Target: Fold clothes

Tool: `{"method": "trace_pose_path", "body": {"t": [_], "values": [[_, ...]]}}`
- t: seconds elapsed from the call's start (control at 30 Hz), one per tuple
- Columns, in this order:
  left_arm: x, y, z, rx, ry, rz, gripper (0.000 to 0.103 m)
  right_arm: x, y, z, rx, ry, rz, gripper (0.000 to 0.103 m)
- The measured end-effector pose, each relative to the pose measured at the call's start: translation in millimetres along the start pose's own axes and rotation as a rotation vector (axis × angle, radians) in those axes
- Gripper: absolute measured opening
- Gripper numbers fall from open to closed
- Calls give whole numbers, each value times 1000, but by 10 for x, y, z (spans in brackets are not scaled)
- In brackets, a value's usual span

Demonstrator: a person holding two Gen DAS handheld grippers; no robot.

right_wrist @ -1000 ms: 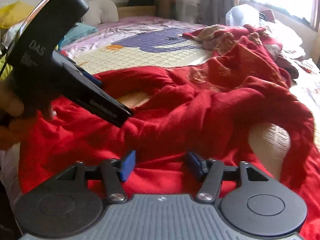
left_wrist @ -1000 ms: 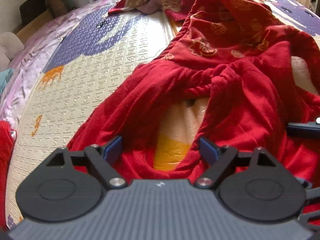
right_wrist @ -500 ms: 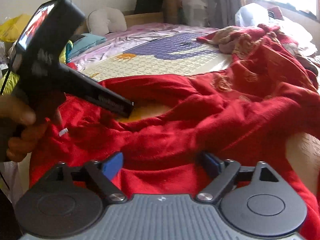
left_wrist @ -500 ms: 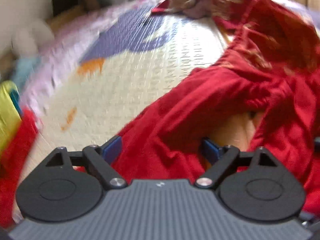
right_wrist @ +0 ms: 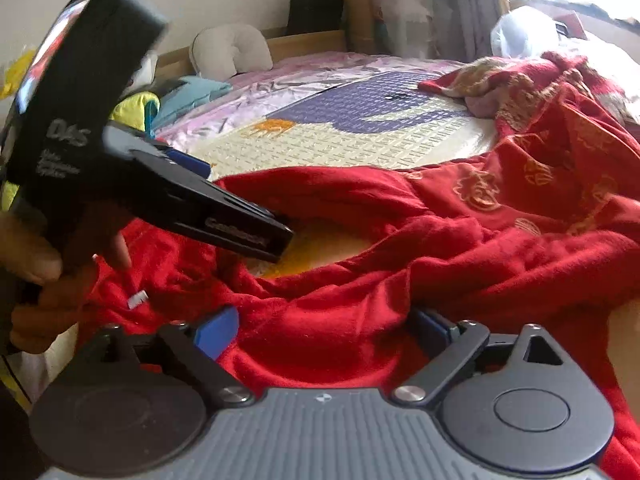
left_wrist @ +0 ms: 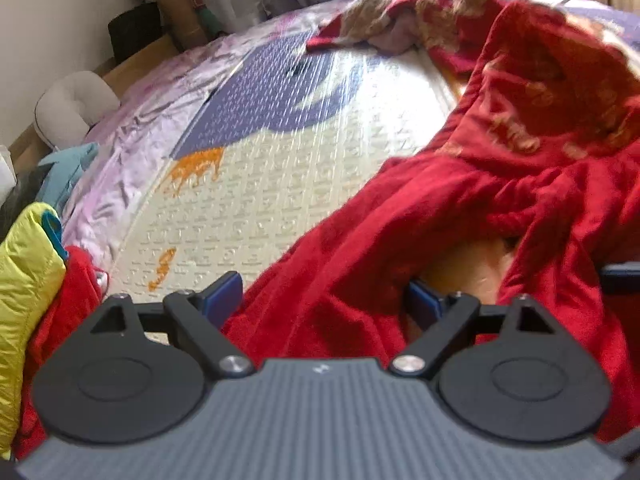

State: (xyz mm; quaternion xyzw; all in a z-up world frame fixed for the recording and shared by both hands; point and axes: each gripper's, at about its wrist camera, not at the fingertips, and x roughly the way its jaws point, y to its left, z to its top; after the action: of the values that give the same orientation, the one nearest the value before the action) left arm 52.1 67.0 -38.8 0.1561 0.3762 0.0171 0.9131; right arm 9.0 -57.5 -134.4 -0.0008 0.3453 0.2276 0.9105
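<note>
The red garment [right_wrist: 400,240] lies rumpled on the bed [right_wrist: 360,136], soft and floppy, likely to sag; best pinched along a hem. Left claw [left_wrist: 326,298] and right claw [right_wrist: 328,328] both gape, released, over its near edge.
</note>
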Motion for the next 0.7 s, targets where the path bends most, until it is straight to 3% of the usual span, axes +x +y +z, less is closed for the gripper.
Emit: {"method": "trace_pose_path", "body": {"t": [0.13, 0.27, 0.43, 0.7], "values": [[-262, -23, 38, 17, -72, -3, 102, -203, -84, -19, 41, 2, -32, 90], [-389, -133, 45, 52, -101, -27, 103, -405, -142, -41, 62, -7, -87, 90], [-376, -318, 29, 74, -68, -93, 103, -666, -197, -83, 32, -29, -133, 96], [-249, -617, 33, 7, 25, -227, 103, -1053, -388, -300, 45, -5, -243, 102]]}}
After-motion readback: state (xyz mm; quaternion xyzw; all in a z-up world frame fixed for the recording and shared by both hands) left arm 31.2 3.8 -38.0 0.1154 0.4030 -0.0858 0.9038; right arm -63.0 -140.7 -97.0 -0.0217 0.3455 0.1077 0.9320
